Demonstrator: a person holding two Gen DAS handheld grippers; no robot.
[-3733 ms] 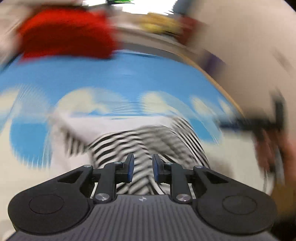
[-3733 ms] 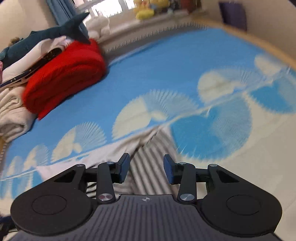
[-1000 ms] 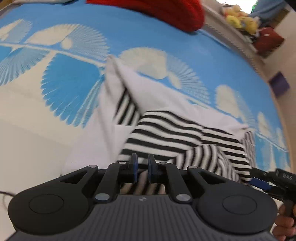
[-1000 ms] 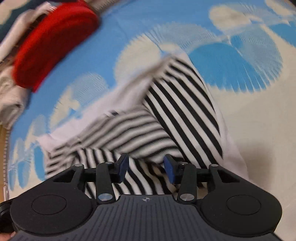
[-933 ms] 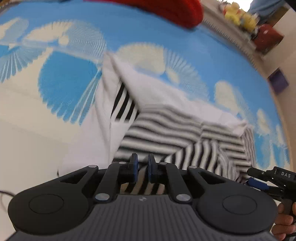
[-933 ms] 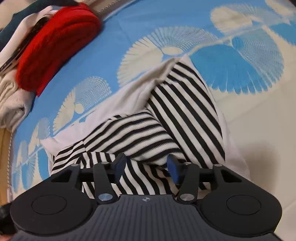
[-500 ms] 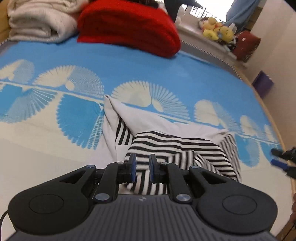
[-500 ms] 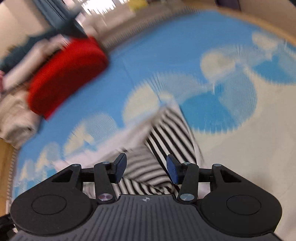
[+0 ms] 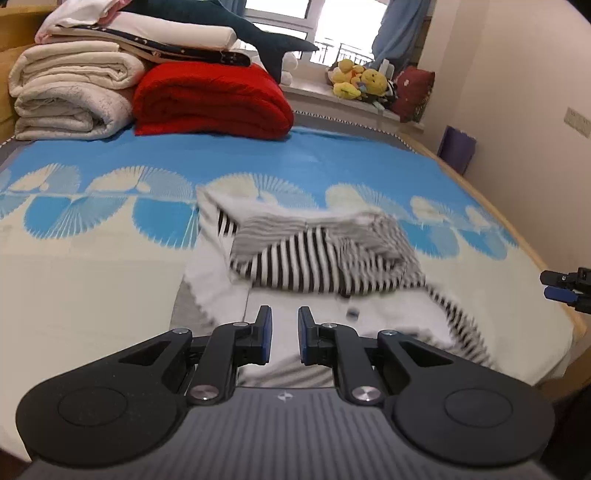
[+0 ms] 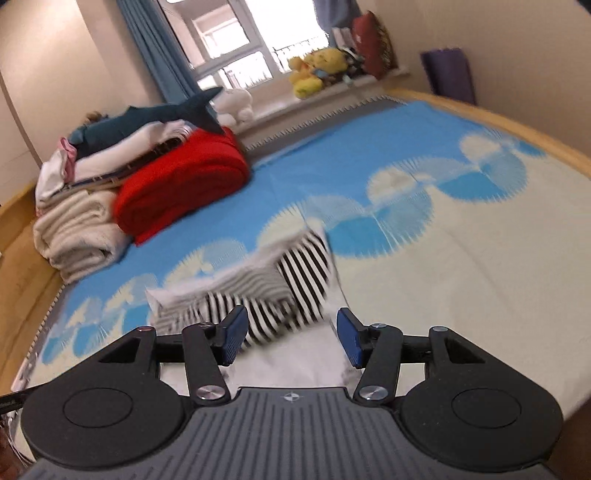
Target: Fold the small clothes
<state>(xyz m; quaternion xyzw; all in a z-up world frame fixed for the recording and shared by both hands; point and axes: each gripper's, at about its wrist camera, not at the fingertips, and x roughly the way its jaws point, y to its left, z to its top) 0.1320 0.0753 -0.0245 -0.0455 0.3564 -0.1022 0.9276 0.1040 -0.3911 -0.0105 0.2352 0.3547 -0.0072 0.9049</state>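
The black-and-white striped garment (image 9: 317,258) lies bunched in a loose heap on the bed cover (image 9: 92,273), roughly at the middle of the bed, with its white parts spread toward the near edge and a striped strip trailing off to the right in the left wrist view. It sits where the cover's cream field meets the row of blue fan shapes. The left gripper (image 9: 283,334) is above the near white part of the garment, its blue-padded fingers (image 9: 265,332) only a narrow gap apart with nothing between them, so it holds no cloth. The right gripper (image 10: 291,339) is also clear of the garment, its fingers (image 10: 349,341) spread wide and empty; its jaws have just been opening further, and the striped heap shows beyond and between them without touching the pads. The tips of the right gripper also show at the far right edge of the left wrist view, beyond the bed's edge. At the head of the bed a folded red blanket (image 9: 210,99) lies beside a stack of rolled cream blankets (image 9: 70,96), with a dark plush shark (image 9: 236,26) on top of the pile (its tail points toward the window). Yellow plush toys (image 9: 358,83) sit on the windowsill, and a purple box (image 9: 456,147) stands by the wall.
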